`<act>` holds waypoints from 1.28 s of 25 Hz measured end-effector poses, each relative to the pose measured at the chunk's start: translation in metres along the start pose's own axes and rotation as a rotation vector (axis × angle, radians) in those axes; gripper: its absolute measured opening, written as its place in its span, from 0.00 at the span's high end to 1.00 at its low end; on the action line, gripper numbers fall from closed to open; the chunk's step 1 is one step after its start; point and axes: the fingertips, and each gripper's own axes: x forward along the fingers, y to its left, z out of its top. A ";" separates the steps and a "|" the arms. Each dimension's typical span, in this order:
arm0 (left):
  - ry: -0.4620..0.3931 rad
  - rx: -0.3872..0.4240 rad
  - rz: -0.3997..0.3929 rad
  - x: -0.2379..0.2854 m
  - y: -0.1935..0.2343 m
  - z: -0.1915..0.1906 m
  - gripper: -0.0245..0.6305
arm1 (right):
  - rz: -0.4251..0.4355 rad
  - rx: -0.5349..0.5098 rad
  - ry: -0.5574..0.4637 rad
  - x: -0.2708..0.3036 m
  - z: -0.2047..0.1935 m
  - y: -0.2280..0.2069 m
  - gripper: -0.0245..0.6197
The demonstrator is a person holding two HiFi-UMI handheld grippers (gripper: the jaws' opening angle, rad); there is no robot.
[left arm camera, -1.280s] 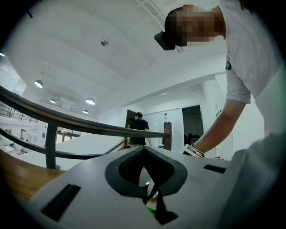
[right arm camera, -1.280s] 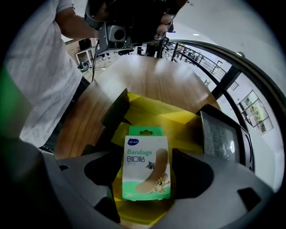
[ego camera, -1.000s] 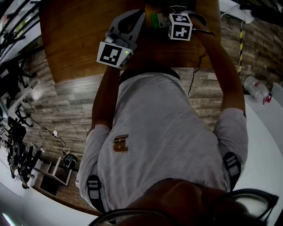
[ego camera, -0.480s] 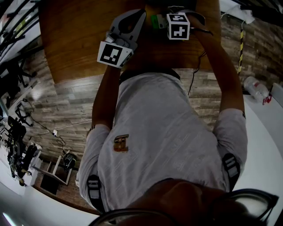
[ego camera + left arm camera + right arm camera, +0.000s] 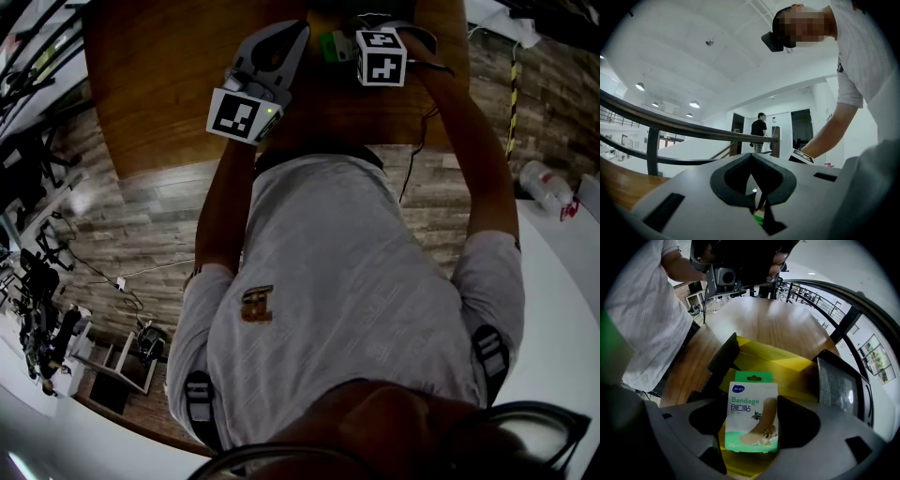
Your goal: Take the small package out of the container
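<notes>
The right gripper has its jaws parted only by the width of the bandage package, which stands upright between them, print toward the camera; grip judged firm on both edges. The package sits at lower centre of the right gripper view, over the yellow container, which rests on the wooden table. The left gripper has its jaws closed together and aimed at the ceiling; nothing confirmed in them; a green sliver at the foot of the slit is not identifiable.

Step in hand, as judged: lifting the package clear. Recommended: raise it straight along its own length; keep the squeeze even, since a thin carton may twist or slide; stay off the container walls; steady the container with the left gripper if it rises too.

Not established: whether the package's lower edge has cleared the rim; the jaws cover it. In the head view the torso fills the frame and the container is cut off at the top edge. A dark panel at right of the right gripper view is unidentified.
</notes>
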 end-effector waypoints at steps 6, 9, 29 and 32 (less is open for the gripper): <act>-0.001 0.010 -0.016 -0.001 -0.009 0.003 0.93 | -0.048 0.032 -0.043 -0.017 0.001 0.003 0.47; -0.008 0.009 -0.022 0.001 -0.011 0.005 0.93 | -0.085 0.084 -0.101 -0.030 0.004 -0.001 0.47; -0.037 0.029 -0.056 0.001 -0.033 0.025 0.93 | -0.376 0.566 -0.774 -0.152 0.027 -0.020 0.47; -0.041 0.030 -0.070 0.000 -0.040 0.027 0.93 | -0.418 0.596 -0.866 -0.171 0.031 -0.016 0.47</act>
